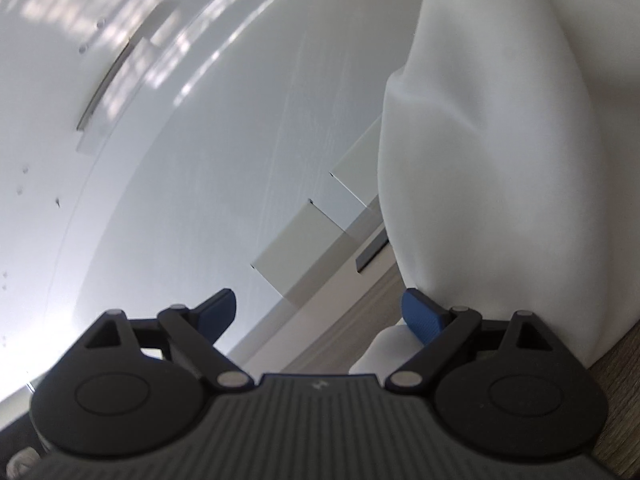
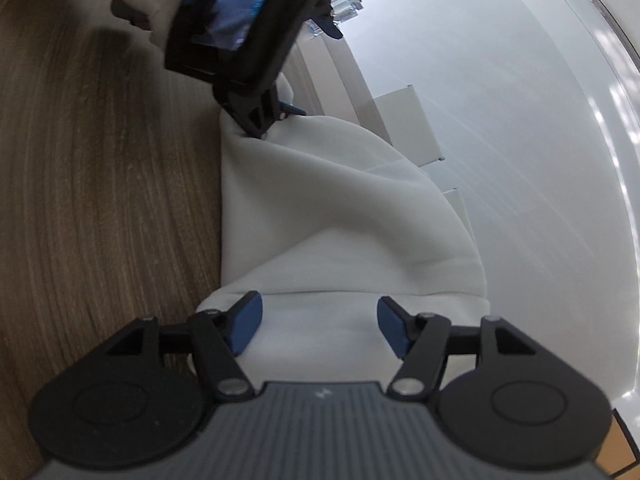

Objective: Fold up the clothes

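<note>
White garment (image 2: 340, 208) looked soft, light, floppy; best pinched at hem edge, lower center. Right gripper (image 2: 318, 326) and left gripper (image 1: 320, 314) both gaped, holding nothing.

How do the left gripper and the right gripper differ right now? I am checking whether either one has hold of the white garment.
The left gripper has bare background between its pads, the white garment lying only beside one pad; the right gripper has garment between its pads. The left gripper's pads stand wider apart than the right gripper's. Both are open, blue-padded, gripping nothing.
</note>
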`<action>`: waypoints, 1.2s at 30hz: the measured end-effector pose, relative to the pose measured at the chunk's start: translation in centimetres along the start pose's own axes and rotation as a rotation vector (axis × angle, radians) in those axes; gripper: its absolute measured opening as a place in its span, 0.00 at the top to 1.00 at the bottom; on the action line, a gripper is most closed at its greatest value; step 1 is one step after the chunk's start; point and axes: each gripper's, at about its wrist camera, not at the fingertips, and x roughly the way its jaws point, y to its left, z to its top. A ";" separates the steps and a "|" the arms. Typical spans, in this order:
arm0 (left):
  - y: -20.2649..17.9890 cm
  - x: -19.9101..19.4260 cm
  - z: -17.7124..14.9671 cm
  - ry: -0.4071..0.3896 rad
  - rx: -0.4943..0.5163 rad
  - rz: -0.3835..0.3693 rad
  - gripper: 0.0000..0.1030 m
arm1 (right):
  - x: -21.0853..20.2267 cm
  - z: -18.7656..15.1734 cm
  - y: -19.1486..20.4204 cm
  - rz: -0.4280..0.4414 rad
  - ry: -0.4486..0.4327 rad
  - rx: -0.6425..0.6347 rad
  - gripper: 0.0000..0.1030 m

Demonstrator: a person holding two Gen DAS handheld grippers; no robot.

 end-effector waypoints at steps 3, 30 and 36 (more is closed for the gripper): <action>0.9 0.4 0.2 0.038 -0.058 -0.023 0.12 | -1.7 -0.1 0.1 0.039 -0.001 -0.058 0.30; 7.1 -3.5 0.8 -0.234 -0.543 -0.125 0.12 | 1.3 0.3 -17.5 -0.597 0.031 0.694 0.91; 5.9 -3.4 1.6 -0.282 -0.530 -0.242 0.12 | 5.6 -2.3 -19.9 -0.599 0.160 0.779 0.91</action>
